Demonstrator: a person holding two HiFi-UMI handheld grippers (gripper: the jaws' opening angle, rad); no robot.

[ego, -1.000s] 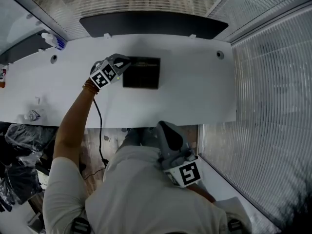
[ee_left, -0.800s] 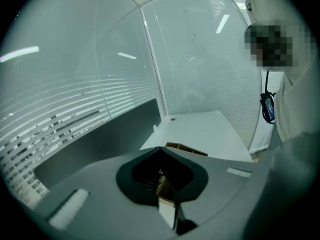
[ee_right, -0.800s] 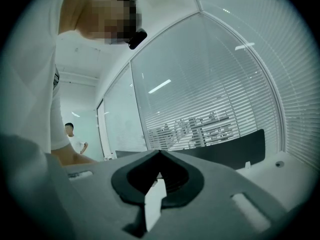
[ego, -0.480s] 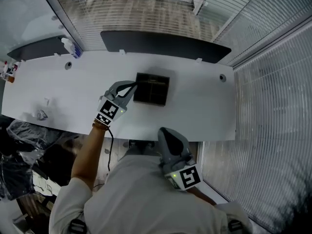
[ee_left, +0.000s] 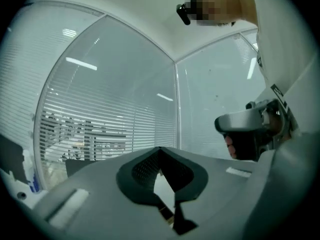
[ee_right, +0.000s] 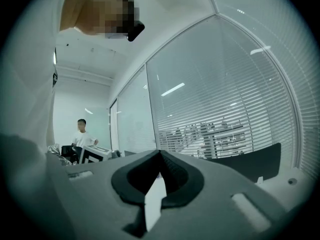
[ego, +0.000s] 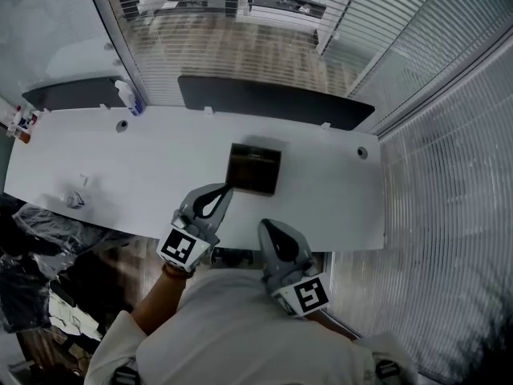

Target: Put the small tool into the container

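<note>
From the head view, the dark container (ego: 255, 168) sits in the middle of the white worktop (ego: 337, 191). It is too dark inside to see if the small tool is in there, and I cannot find the small tool anywhere else. The left tool (ego: 228, 188) has its tip just beside the container's near left corner. The right tool (ego: 264, 225) is on the near side of the container, close to the person. I think the big worry is a bump: if the left tool swings sideways, it could hit that corner and push the container along the worktop. In the left gripper view, the left tool (ee_left: 160, 150) is pressed together and looks out at the window blinds (ee_left: 100, 129), not at the container. Low in its gap is a tiny tan bit, too small to say what it is. If that were the small tool, it could slip out and fall away from the container. In the right gripper view, the right tool (ee_right: 160, 153) is pressed together too, with nothing in it, and it also faces window blinds. So neither of these two views shows the container, and any check inside it has to come from above.
</note>
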